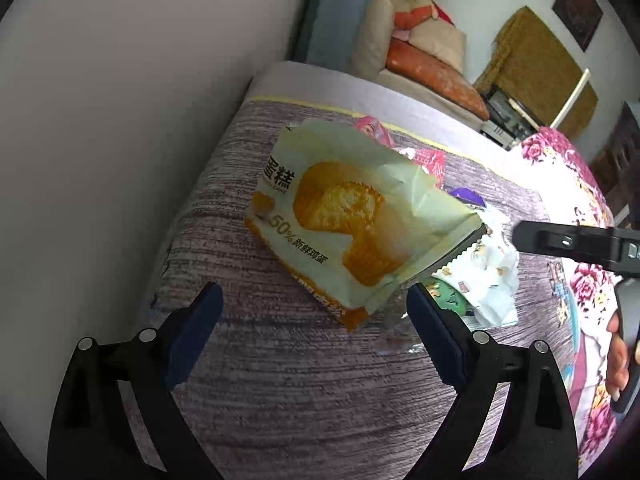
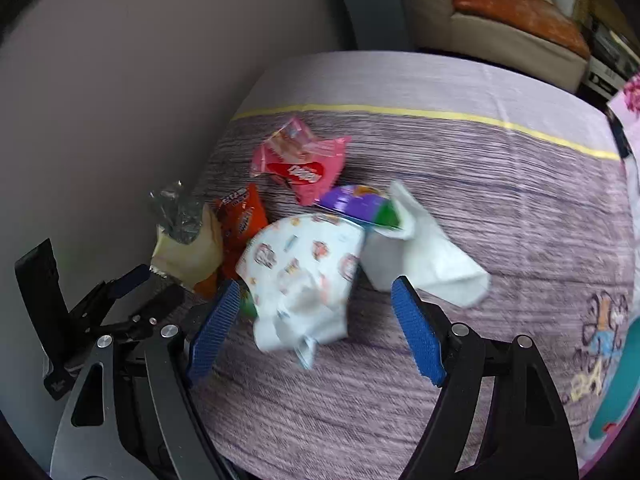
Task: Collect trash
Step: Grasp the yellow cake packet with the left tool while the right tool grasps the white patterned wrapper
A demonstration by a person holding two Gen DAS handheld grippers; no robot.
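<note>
Both the left gripper point(image 1: 314, 334) and right gripper point(image 2: 316, 330) were gaping and empty over the bed. The printed tissue point(image 2: 304, 276) lay crumpled between the right fingers; probably featherlight and floppy, so pinch its bunched middle.

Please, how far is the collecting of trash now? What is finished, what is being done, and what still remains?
Nothing looks collected yet. The cake wrapper, pink wrapper, orange wrapper, printed tissue and white tissue all lie on the bed cover. In hand: nothing; the left hand-held gripper and right hand-held gripper are both open, the right one above the printed tissue. Every piece remains; no bin is in view.
</note>
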